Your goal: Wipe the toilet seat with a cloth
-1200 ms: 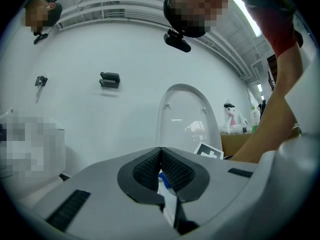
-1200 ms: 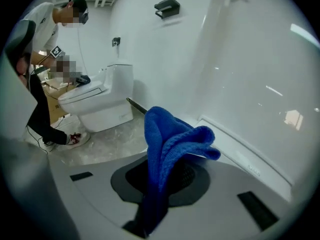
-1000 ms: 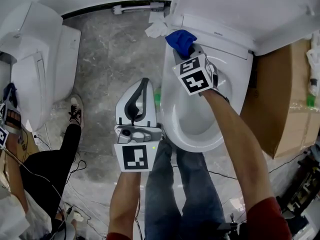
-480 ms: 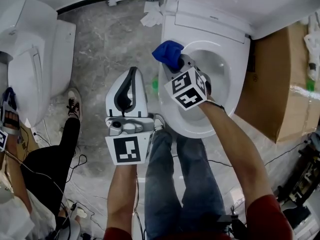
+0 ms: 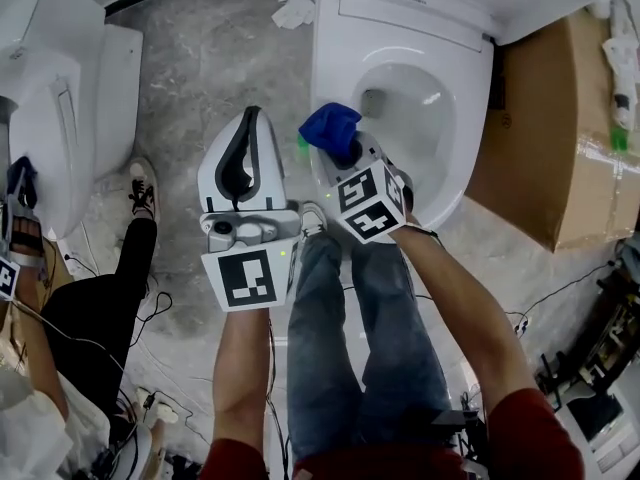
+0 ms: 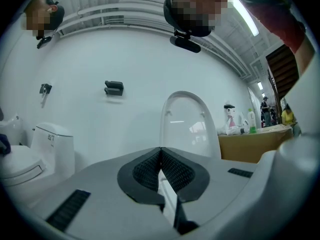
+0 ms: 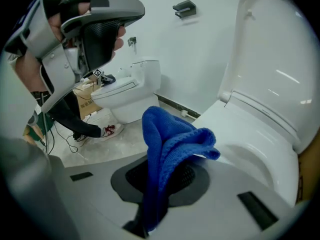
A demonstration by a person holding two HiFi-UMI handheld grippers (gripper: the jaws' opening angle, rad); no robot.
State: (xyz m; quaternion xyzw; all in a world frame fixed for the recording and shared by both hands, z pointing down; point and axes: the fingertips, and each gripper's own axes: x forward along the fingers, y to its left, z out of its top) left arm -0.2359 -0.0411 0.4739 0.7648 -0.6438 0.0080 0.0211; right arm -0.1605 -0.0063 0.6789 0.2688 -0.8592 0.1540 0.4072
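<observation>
A white toilet seat (image 5: 335,73) lies down around the bowl, with its lid (image 7: 280,59) raised behind. My right gripper (image 5: 345,156) is shut on a bunched blue cloth (image 5: 330,131) and points down at the seat's front left rim. In the right gripper view the cloth (image 7: 167,144) stands up from between the pads, with the seat (image 7: 240,131) just beyond it. My left gripper (image 5: 245,153) hovers over the floor left of the bowl. It is shut and empty, its pads meeting at the tips (image 6: 160,150).
A second toilet (image 5: 60,98) stands at the left, with a person's leg and shoe (image 5: 140,198) beside it. A cardboard box (image 5: 540,138) flanks the bowl on the right. Crumpled white paper (image 5: 295,8) lies by the back wall. Cables (image 5: 150,318) run over the floor.
My right gripper has carried the blue cloth from the seat's back left corner along the left rim toward the front. The left gripper has drifted slightly and stays shut.
</observation>
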